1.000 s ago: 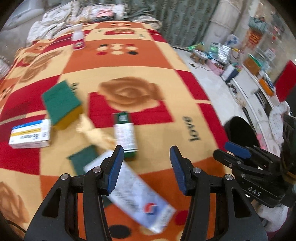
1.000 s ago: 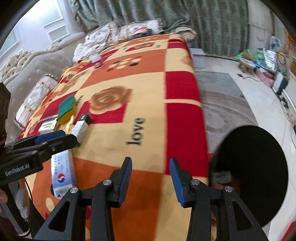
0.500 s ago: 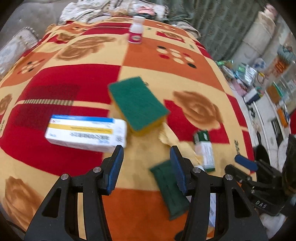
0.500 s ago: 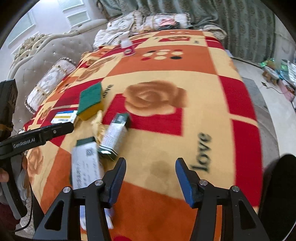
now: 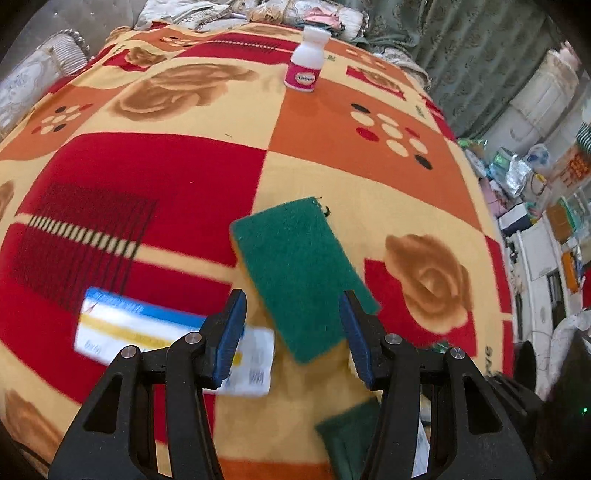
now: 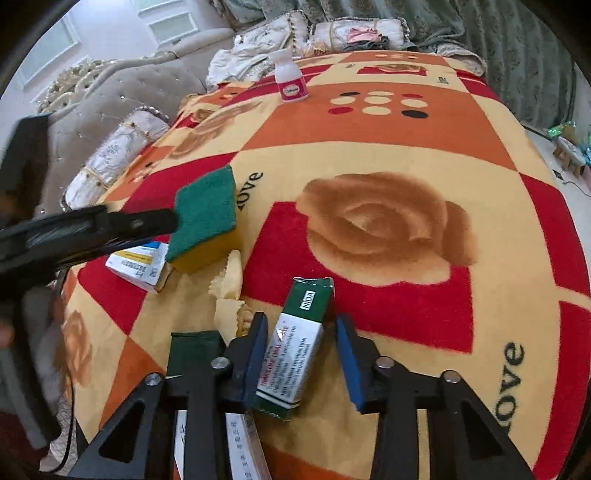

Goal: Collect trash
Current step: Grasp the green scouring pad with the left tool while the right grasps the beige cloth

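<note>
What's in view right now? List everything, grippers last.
Blanket: one, red, orange and cream with roses, under everything.
Sponge: one, green on yellow, left of centre, by the left gripper.
Green pad: one, dark green, near edge.
Green box: one, green and white, between the right gripper's fingers.
Blue box: one, white, blue and yellow, beside the sponge.
White packs: white, near edge; count unclear.
Paper scraps: cream, crumpled, between sponge and green box.
Bottle: one, white, pink label, upright at far end.
Pillows: pale, beyond the blanket.
Left gripper: open over the sponge.
Right gripper: closing around the green box.
</note>
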`<state>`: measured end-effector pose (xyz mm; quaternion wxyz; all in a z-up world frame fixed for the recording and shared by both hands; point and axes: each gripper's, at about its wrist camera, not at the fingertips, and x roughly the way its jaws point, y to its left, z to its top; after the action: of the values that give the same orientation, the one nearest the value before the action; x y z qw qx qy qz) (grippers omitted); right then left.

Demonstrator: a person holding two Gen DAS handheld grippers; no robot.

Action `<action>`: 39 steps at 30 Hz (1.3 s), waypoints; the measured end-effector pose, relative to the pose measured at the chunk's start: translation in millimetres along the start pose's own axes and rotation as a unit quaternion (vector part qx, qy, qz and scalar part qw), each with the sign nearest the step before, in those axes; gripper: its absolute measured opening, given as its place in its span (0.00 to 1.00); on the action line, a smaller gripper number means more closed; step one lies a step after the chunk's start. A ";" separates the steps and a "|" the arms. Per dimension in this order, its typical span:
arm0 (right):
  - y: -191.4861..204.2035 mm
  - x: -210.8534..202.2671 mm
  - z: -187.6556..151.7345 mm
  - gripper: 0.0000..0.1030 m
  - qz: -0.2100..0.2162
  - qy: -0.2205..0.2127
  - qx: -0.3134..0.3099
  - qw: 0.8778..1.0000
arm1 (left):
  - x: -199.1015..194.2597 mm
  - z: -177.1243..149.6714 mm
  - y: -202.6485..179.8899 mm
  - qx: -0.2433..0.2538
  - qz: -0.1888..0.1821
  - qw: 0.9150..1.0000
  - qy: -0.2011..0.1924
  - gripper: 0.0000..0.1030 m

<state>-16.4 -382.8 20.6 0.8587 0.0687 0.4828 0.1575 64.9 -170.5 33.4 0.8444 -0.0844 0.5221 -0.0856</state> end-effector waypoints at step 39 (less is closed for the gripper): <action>-20.4 -55.4 -28.6 0.39 -0.016 -0.038 0.010 0.999 | -77.7 -36.1 -42.9 0.066 -0.048 0.995 -0.059 0.55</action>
<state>-63.3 -421.7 44.8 0.8779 0.0757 0.4528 0.1360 -4.0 -196.1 94.8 0.8725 -0.0581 0.4597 -0.1551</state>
